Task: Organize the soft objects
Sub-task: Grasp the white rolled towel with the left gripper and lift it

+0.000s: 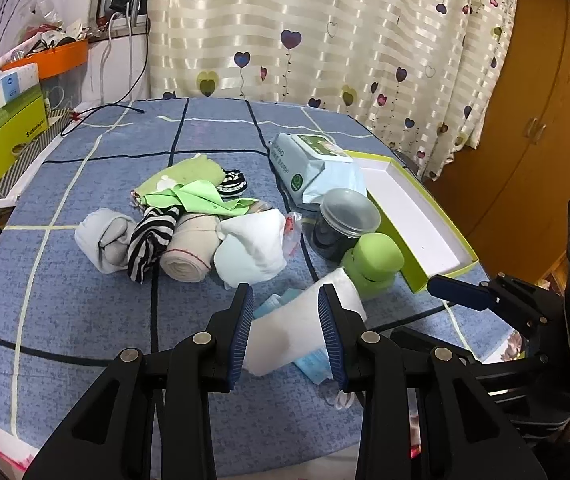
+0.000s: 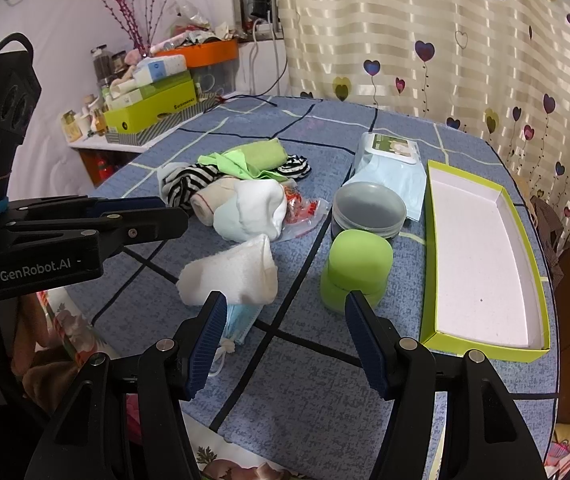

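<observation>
A white sock [image 1: 289, 332] lies on a blue face mask [image 1: 313, 366] at the near edge of the blue-checked table [image 1: 85, 320]. My left gripper [image 1: 285, 292] hovers over the sock, open, with the sock showing between its fingers and not pinched. In the right wrist view the sock [image 2: 233, 276] rests slack on the table, apart from the left gripper [image 2: 169, 210]. My right gripper [image 2: 285, 298] is open and holds nothing. It sits just short of a green squishy lump [image 2: 355, 264]. Behind lies a pile of socks [image 1: 189, 232]: white, striped, green, plus a beige roll [image 1: 189, 256].
A lime box lid [image 2: 485, 264] with a white inside lies at the right edge. A wipes pack [image 1: 313, 160] and a lidded plastic tub [image 1: 347, 220] stand near it. A black cable [image 1: 97, 114] trails at the back. A cluttered shelf [image 1: 1, 136] is on the left, and a curtain hangs behind.
</observation>
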### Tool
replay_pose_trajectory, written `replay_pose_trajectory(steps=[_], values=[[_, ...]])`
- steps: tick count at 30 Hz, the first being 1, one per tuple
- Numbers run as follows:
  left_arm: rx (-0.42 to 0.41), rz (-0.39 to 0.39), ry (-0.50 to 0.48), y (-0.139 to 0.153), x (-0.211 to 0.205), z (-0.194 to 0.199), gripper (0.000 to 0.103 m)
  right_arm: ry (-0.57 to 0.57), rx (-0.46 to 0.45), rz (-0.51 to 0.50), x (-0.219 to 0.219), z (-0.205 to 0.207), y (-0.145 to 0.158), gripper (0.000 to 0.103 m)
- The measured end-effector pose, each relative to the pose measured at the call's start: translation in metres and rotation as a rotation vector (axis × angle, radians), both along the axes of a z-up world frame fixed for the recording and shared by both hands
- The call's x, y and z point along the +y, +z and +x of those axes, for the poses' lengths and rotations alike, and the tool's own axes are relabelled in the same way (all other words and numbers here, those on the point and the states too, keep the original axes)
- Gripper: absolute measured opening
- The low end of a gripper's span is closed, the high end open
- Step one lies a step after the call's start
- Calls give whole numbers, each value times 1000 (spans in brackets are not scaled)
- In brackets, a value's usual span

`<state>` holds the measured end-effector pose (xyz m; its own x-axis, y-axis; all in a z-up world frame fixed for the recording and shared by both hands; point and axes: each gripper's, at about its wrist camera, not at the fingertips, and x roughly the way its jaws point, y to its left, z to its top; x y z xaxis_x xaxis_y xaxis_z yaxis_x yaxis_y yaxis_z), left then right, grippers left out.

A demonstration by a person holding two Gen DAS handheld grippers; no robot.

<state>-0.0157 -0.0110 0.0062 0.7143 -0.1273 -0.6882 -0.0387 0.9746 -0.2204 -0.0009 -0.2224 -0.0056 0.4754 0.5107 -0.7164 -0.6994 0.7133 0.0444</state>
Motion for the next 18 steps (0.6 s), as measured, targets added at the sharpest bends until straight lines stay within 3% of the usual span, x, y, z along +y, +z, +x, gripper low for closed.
replay_pose_trajectory(steps=[15, 16, 18], values=[[-2, -4, -30, -2, 0, 1, 35, 1, 3, 0, 3, 0, -1, 62], [0, -5, -31, -3, 0, 1, 36, 1, 3, 0, 3, 0, -1, 62], [4, -9, -36, -5, 0, 2, 49, 0, 2, 0, 2, 1, -1, 62]])
